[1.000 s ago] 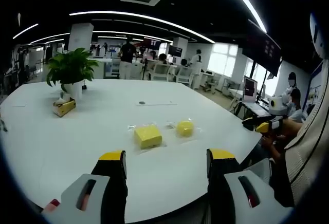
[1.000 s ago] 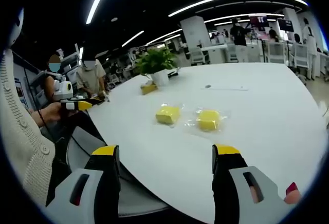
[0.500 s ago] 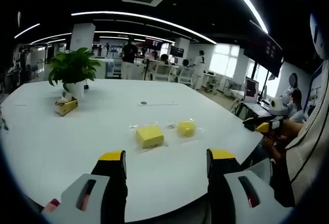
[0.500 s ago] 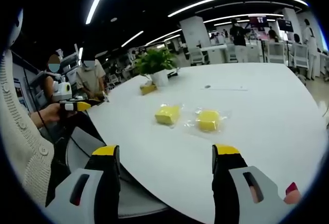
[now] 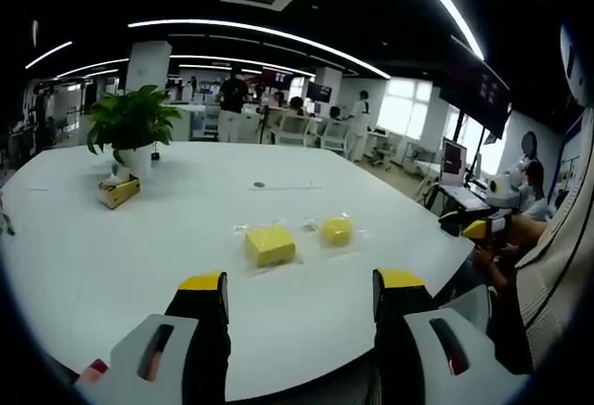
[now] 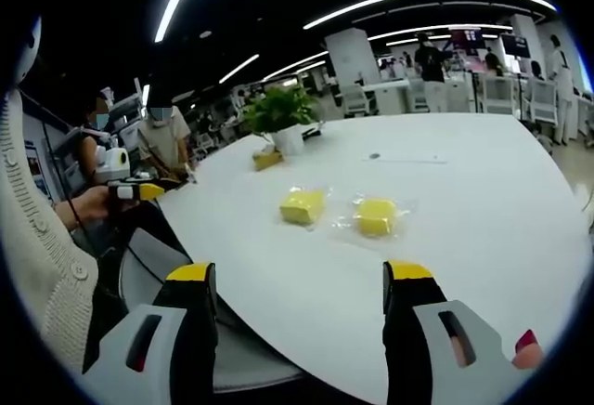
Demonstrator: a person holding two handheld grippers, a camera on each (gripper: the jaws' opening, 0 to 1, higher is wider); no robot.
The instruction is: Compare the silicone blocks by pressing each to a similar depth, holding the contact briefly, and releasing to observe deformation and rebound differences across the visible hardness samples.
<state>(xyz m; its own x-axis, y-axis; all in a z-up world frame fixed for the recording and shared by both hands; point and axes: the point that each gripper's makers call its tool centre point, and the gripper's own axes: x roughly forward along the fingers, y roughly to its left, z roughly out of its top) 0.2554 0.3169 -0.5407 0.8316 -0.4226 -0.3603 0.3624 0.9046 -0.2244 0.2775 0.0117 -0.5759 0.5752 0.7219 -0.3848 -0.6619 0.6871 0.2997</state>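
left gripper: jaws spread wide, nothing held, nothing touched; held above the near table edge, well short of the blocks.
right gripper: jaws likewise wide apart, empty, clear of the table; the left gripper is seen off to the left of this view, in a hand.
table: white, broad, the blocks laid near its middle.
near block: yellow, squarish slab, laid flat on a clear wrap; no marked long axis, one corner turned toward the left gripper. Same block taken to be at in the right gripper view.
far block: yellow, smaller-looking, flat on its own clear wrap, just beside the near block, not touching. Seen at in the right gripper view, flat, edges roughly square to that view.
deformation: not visible on either block.
box: yellow, small, at the foot of the plant.
plant: green, in a white pot, at the far left of the table.
background: people standing and seated beyond the table.
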